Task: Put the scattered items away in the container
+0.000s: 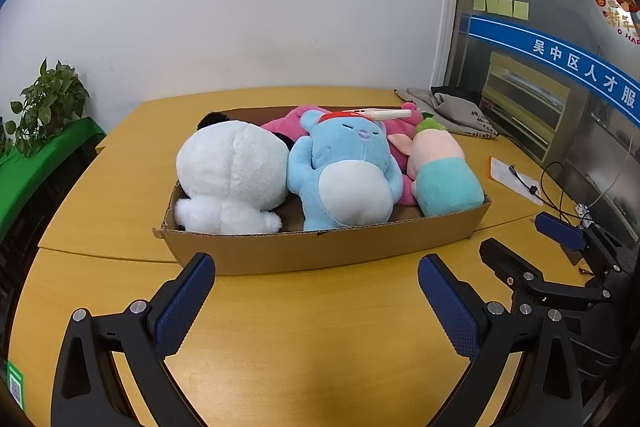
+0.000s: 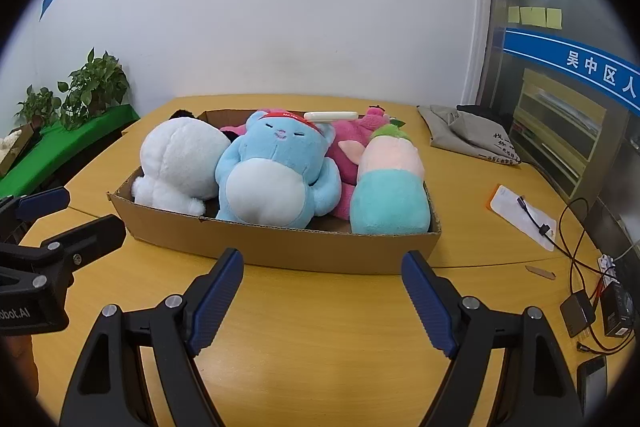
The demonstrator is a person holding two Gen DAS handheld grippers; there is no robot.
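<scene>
A shallow cardboard box [image 1: 320, 247] [image 2: 280, 247] sits on the yellow table. In it lie a white plush [image 1: 232, 175] [image 2: 180, 159], a blue plush with a red headband [image 1: 344, 171] [image 2: 272, 171], a pink plush [image 1: 280, 125] [image 2: 352, 135] behind, and a pink-and-teal plush [image 1: 444, 175] [image 2: 388, 187]. A white pen-like object [image 1: 384, 113] [image 2: 330, 115] rests on top. My left gripper [image 1: 316, 299] is open and empty in front of the box. My right gripper [image 2: 322, 297] is open and empty, also in front of the box; it also shows in the left wrist view [image 1: 528, 243].
A grey cloth bag [image 1: 448, 111] [image 2: 468, 135] lies at the table's back right. A white card with a cable [image 1: 516, 179] [image 2: 524, 215], adapters and wires [image 2: 592, 303] lie at the right. Potted plants [image 1: 48, 103] [image 2: 92, 87] stand left of the table.
</scene>
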